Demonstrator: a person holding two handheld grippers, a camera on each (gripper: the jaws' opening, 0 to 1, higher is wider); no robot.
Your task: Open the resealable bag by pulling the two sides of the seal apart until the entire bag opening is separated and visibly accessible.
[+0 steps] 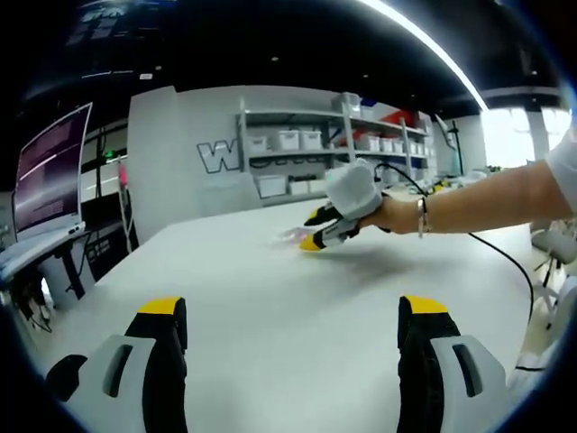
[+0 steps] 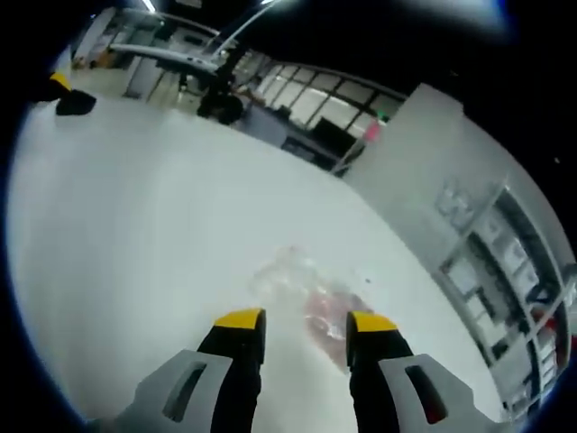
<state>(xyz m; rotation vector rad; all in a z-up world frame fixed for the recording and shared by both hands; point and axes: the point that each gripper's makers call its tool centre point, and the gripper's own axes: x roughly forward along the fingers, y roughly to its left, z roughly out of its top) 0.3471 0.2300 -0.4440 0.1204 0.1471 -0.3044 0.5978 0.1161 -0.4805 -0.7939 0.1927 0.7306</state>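
Bright ceiling strip light (image 1: 424,41); glare on white table (image 1: 270,298); right gripper view motion-blurred.

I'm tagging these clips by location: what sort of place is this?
Probably a lab or workshop: a large white table, metal shelving stacked with white storage bins, and a monitor on a side desk.

The table (image 1: 270,298) under both grippers looks like smooth, matt white laminate with a soft sheen. Just ahead of the right gripper (image 2: 306,325) lies the resealable bag (image 2: 306,293), thin clear plastic, crinkled and glossy. The left gripper (image 1: 293,316) has jaws of hard plastic: matt black, grey shells, yellow tips. Far beyond it, the shelving (image 1: 325,149) looks like painted metal, holding what seem to be white plastic bins (image 1: 288,140).
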